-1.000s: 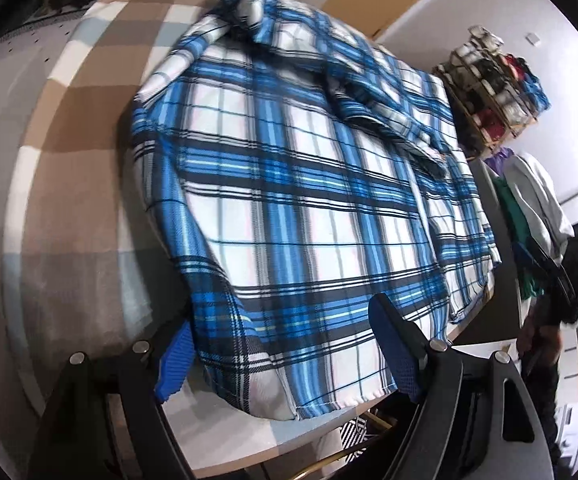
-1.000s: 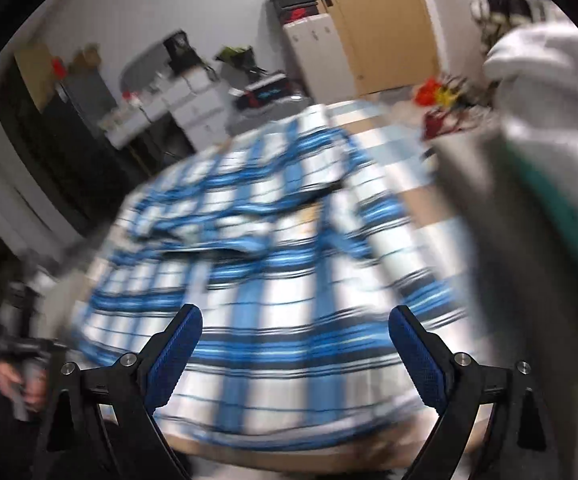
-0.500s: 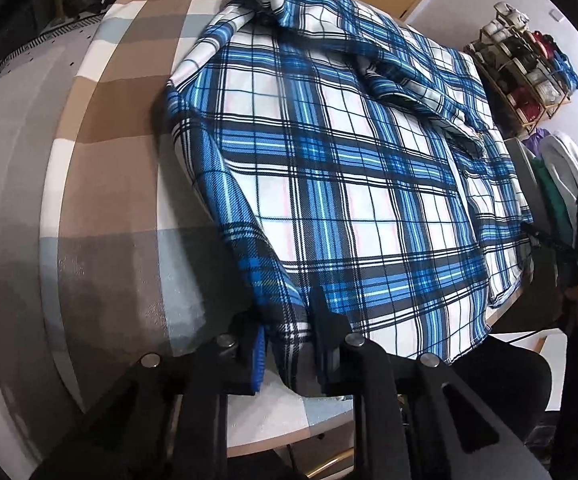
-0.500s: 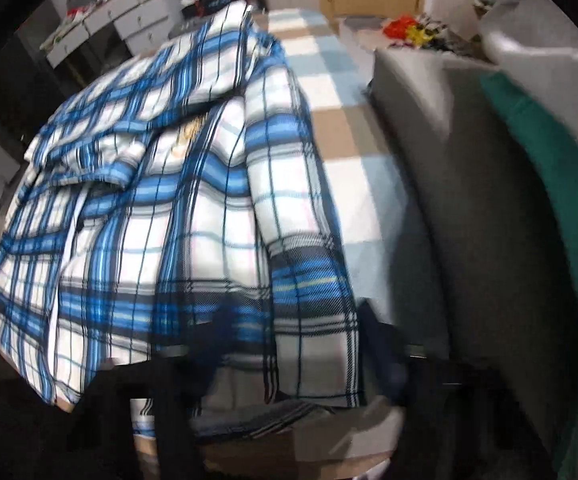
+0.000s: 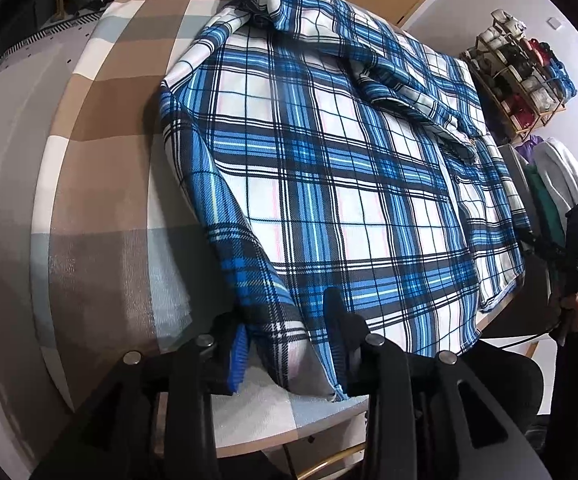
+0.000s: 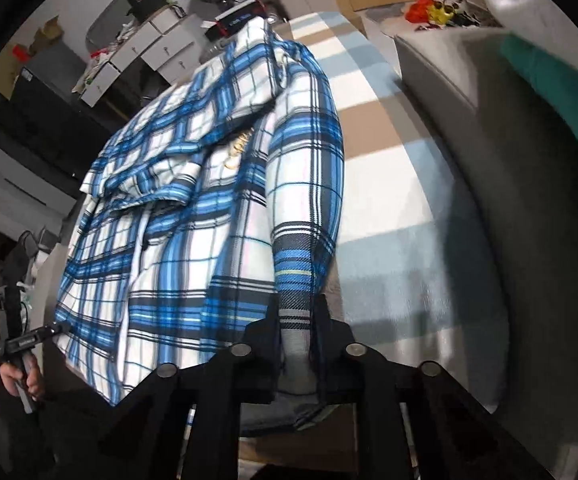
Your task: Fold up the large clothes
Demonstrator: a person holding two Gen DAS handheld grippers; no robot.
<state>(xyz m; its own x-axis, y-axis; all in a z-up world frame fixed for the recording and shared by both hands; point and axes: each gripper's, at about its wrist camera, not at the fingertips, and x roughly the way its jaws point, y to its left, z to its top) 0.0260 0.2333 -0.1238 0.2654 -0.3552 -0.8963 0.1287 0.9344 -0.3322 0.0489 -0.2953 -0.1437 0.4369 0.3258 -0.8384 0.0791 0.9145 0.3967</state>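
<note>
A blue, white and black plaid shirt lies spread on a table covered by a beige, white and pale-blue checked cloth. My left gripper has the shirt's near hem corner bunched between its blue-padded fingers, and its jaws are opening slightly. In the right wrist view the shirt stretches away, and my right gripper has the other hem corner pinched between its fingers as its jaws are closing. Each view shows the other gripper, held in a hand, at the far hem.
The table's near edge runs just under both grippers. A grey padded seat with a teal garment stands right of the table. A shoe rack lines the far wall. White drawers and clutter stand behind the table.
Both grippers stood wide open a second ago and have closed over the shirt's hem corners. The right one dropped down to the table edge. The left one's jaws stand a little wider than just before.
</note>
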